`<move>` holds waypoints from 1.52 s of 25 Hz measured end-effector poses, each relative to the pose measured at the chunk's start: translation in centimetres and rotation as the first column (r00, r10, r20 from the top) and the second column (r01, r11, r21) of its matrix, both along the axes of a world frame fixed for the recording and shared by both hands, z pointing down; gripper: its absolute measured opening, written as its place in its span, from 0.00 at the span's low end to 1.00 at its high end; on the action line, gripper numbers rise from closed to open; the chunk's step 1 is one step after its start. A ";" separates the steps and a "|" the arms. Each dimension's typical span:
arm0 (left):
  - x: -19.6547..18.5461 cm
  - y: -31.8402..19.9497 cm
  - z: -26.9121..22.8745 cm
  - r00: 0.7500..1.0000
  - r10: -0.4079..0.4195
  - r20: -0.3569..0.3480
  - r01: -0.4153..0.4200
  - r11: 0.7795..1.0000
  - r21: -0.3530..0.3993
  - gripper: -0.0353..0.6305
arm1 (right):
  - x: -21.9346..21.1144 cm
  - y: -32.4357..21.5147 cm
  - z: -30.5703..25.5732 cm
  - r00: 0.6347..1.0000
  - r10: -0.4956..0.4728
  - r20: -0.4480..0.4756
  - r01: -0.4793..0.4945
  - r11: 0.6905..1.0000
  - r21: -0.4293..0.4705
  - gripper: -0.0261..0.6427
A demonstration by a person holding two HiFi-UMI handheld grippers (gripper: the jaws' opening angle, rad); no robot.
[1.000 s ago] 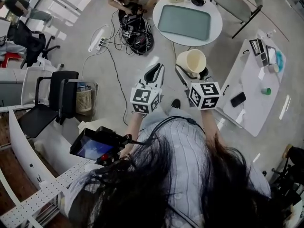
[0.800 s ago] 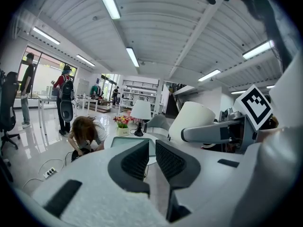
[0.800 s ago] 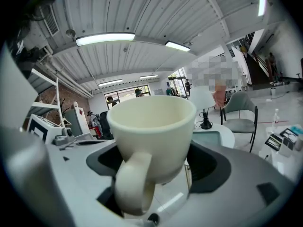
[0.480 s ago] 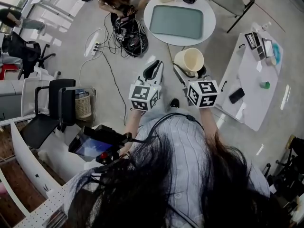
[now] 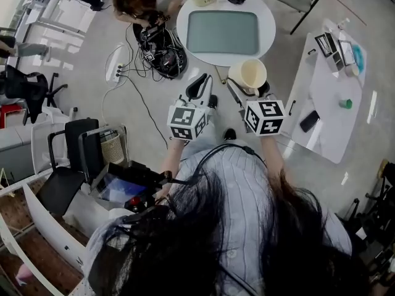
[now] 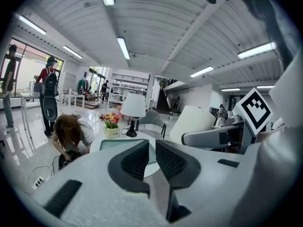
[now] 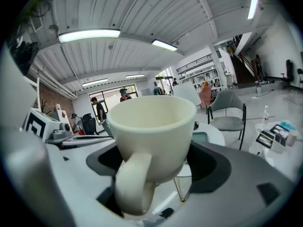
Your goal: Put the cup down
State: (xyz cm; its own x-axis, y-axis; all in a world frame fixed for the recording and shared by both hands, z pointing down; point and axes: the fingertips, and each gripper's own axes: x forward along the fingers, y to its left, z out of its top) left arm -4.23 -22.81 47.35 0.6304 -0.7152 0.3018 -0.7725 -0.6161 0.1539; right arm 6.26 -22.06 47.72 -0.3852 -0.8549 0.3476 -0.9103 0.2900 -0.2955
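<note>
Cup clamped upright in right gripper, handle toward its camera; base left free, presumably for the round table ahead. Left gripper narrow, empty, aside.

Open-plan office: desk chairs, white tables, ceiling strip lights.

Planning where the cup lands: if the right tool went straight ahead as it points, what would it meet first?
Probably the round white table with the tray; the cup in the right tool would reach its edge first. Depth is unclear.
</note>
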 end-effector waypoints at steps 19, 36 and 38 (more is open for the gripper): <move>2.6 -10.7 2.8 0.974 0.226 0.011 -0.225 0.971 -0.076 0.13 | 4.5 -9.5 5.0 0.964 0.255 -0.071 -0.261 0.961 -0.094 0.65; 5.1 -17.6 6.3 0.924 0.381 0.023 -0.376 0.919 -0.120 0.13 | 7.7 -13.2 12.5 0.894 0.424 -0.146 -0.447 0.870 -0.209 0.65; 5.4 -18.2 6.7 0.922 0.387 0.023 -0.381 0.916 -0.125 0.13 | 8.0 -13.7 13.6 0.891 0.425 -0.158 -0.452 0.864 -0.224 0.65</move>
State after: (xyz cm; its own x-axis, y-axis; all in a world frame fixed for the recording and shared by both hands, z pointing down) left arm 1.20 -40.98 54.00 0.8330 -0.3793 0.4029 -0.4881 -0.8467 0.2119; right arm 14.22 -35.73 61.30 0.0573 -0.8079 0.5865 -0.9544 -0.2167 -0.2052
